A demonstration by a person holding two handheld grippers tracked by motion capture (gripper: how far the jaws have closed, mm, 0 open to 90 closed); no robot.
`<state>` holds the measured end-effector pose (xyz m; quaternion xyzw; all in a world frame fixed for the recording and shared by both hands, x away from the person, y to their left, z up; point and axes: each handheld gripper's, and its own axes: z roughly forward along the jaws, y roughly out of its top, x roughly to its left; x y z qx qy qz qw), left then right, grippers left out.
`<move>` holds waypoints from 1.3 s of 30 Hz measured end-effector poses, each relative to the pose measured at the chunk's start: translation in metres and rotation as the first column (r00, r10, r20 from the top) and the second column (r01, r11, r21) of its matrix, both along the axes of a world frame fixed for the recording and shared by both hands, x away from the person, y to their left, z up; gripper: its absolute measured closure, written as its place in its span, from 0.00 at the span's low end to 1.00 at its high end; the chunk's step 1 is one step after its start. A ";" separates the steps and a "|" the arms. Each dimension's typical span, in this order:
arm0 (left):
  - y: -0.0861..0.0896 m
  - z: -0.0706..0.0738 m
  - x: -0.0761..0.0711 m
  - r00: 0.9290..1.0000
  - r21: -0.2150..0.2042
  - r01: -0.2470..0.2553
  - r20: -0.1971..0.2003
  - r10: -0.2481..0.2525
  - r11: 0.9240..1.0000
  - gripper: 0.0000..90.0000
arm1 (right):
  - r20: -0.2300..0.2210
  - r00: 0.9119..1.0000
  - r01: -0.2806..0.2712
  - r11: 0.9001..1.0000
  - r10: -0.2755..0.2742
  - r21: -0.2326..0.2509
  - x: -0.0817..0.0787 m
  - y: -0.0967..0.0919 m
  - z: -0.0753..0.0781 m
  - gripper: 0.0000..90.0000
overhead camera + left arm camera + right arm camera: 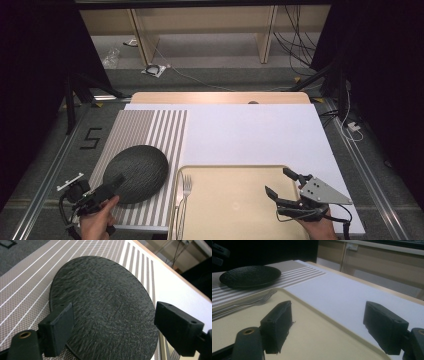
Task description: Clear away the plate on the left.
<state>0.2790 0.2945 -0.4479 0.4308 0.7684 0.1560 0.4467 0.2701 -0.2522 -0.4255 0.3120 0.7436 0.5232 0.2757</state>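
Note:
A black textured plate lies on a striped placemat at the table's left. My left gripper hovers at the plate's near edge, open, with its jaws spread on either side of the plate and not touching it. A beige tray sits at the front centre with a fork along its left side. My right gripper is open above the tray's right part, with nothing between its jaws.
A white board covers the table right of the placemat and behind the tray. A second slim piece of cutlery lies beside the fork. Beyond the table's far edge are floor cables and wooden furniture legs.

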 end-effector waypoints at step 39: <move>0.019 -0.042 -0.015 0.977 -0.510 -0.198 -0.169 0.128 0.837 0.25 | -0.007 1.000 0.000 1.000 0.000 0.002 0.000 0.001 -0.001 0.27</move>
